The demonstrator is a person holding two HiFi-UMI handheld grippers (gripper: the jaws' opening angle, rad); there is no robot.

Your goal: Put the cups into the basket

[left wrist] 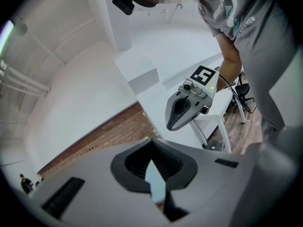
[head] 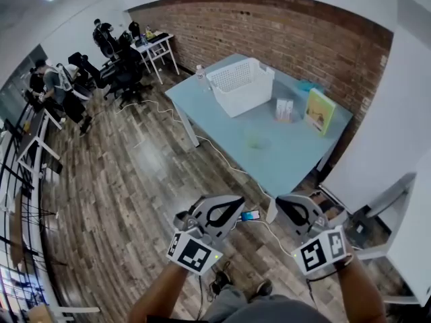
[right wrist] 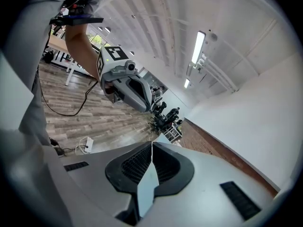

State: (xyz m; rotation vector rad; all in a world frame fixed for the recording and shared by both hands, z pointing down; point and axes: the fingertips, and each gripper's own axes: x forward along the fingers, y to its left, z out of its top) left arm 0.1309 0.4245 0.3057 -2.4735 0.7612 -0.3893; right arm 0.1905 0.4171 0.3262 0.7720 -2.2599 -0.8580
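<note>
Left tongs (head: 232, 206): pressed together with nothing between them. You hold them low over the wood floor (head: 135, 180), short of the table's near edge.
Right tongs (head: 286, 204): also pressed together, nothing pinched. They sit just beside your left pair, with the two sets of tips angled toward each other.
Table (head: 296, 160): light blue top, set against the brick wall (head: 269, 32), well ahead of both tongs.
Basket (head: 241, 85): white with perforated sides, upright at the far left end of the table.
Cup (head: 256, 140): pale green and see-through, near the middle of the table top. It is on your side of the basket and apart from it, and neither pair touches it.
Pink items (head: 284, 110): two small ones side by side, right of the basket; too small to say whether they are cups.
Book (head: 320, 111): yellow-green cover, propped upright just right of the pink items.
Bottle (head: 201, 77): clear, at the table's far left corner, beside the basket.
Cable (head: 222, 157): white, runs over the floor along the table's near side.
</note>
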